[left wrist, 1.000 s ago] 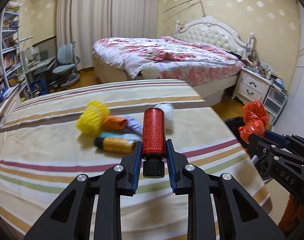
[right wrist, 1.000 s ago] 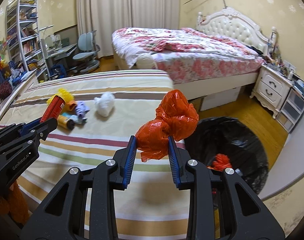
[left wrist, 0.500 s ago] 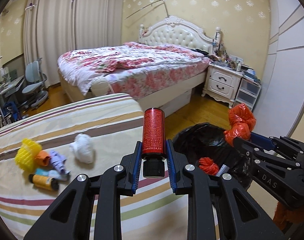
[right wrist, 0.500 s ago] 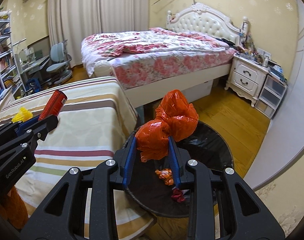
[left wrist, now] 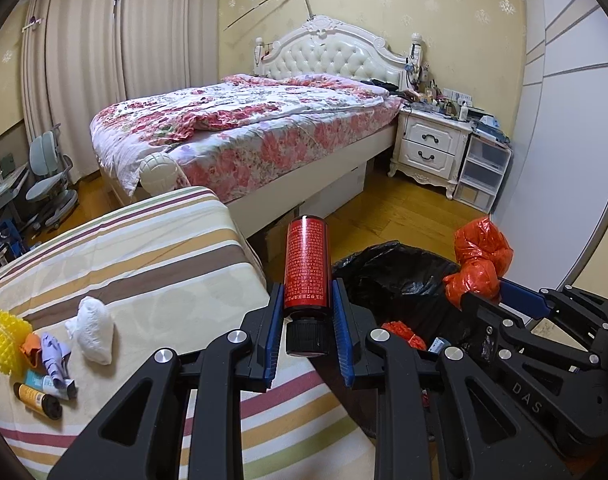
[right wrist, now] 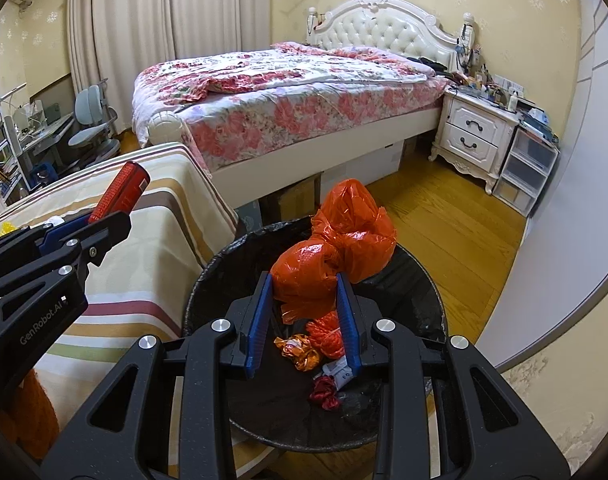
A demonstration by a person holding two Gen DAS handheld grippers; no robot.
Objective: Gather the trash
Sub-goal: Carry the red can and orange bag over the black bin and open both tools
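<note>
My left gripper [left wrist: 307,312] is shut on a red bottle [left wrist: 306,264] with a black cap, held over the corner of the striped bed next to the bin. My right gripper [right wrist: 302,304] is shut on a crumpled orange plastic bag [right wrist: 336,248], hanging right above the black-lined trash bin [right wrist: 208,280]. Several bits of orange and red trash [right wrist: 324,340] lie in the bin's bottom. In the left wrist view the bag [left wrist: 478,264] and the bin [left wrist: 396,276] sit to the right. On the striped bed remain a white wad [left wrist: 93,330], a yellow mesh piece [left wrist: 6,338] and small bottles [left wrist: 38,400].
The striped bed [left wrist: 144,264] fills the left side. A floral bed [left wrist: 264,128] stands behind, with a white nightstand [left wrist: 432,148] and plastic drawers [left wrist: 484,172] on the right. A desk chair [left wrist: 50,184] is far left. Wooden floor [right wrist: 444,208] lies beyond the bin.
Both grippers have swung right, away from the striped bed toward the bin. The orange bag now hangs over the bin's opening. The red bottle is now at the bed's corner.
</note>
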